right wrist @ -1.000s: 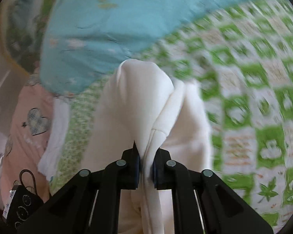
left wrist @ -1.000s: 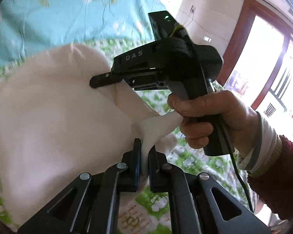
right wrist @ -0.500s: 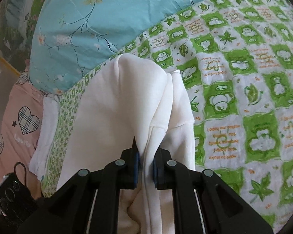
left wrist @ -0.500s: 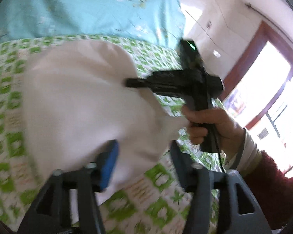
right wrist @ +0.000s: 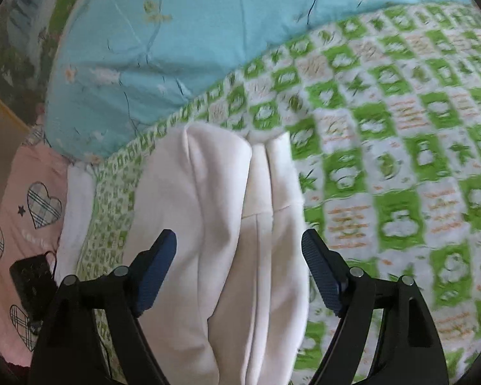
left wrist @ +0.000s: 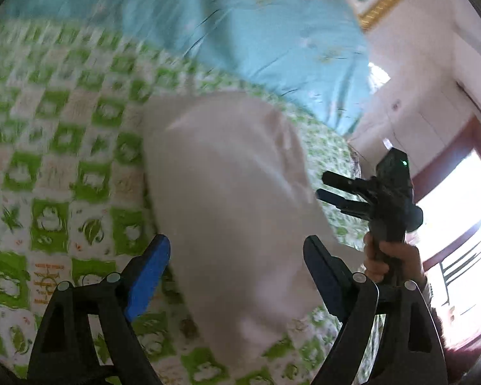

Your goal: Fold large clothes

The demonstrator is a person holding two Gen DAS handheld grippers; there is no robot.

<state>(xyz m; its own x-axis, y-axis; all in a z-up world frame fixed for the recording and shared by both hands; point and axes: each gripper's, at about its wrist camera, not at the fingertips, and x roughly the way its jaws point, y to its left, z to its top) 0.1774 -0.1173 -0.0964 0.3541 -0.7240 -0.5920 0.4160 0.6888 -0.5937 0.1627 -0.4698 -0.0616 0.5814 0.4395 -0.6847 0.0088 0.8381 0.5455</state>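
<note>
Both my grippers are spread wide right now with nothing in the jaws. The left gripper (left wrist: pixel 235 256) sits over the folded white garment (left wrist: pixel 227 199), which lies on the green-and-white checkered bedsheet (left wrist: pixel 54 160) in the middle of the frame. The right gripper (right wrist: pixel 239 253) looks down on the same garment (right wrist: pixel 221 224), lower centre, with a blue quilt (right wrist: pixel 176 48) across the top and a pink heart-print pillow (right wrist: pixel 22 211) at the left edge.
</note>
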